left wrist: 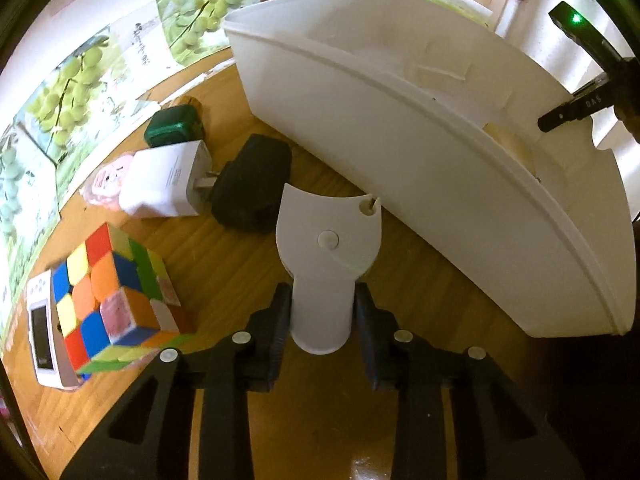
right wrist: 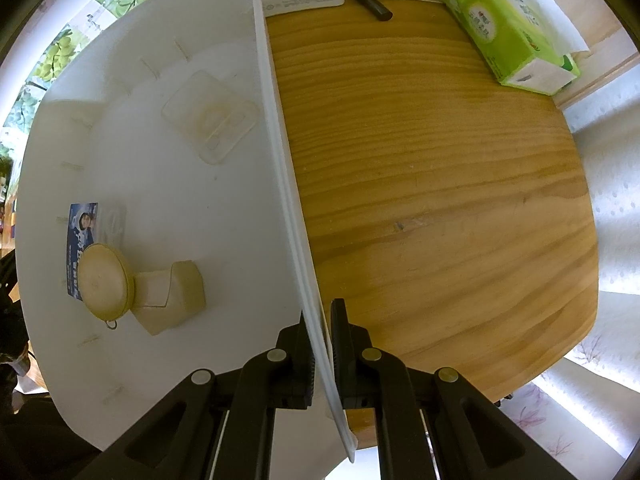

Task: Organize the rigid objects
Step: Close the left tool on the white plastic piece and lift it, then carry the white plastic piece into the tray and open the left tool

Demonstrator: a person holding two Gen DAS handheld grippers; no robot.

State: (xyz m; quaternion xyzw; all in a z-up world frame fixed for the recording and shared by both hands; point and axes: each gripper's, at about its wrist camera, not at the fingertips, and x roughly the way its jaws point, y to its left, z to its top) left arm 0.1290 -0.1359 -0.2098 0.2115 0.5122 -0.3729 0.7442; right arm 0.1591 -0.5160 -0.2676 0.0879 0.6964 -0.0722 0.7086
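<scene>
Near the middle of the table [left wrist: 224, 256], your left gripper [left wrist: 322, 316] is clamped on the white holder's [left wrist: 326, 240] stem beside the bin [left wrist: 420, 152], whose rim your right gripper [right wrist: 320, 360] pinches, so lifting carelessly could knock the bin.

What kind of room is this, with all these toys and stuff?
Probably a home, at a wooden table. A puzzle cube, phone chargers and a tissue box lie about, with a grape poster on the wall.
</scene>
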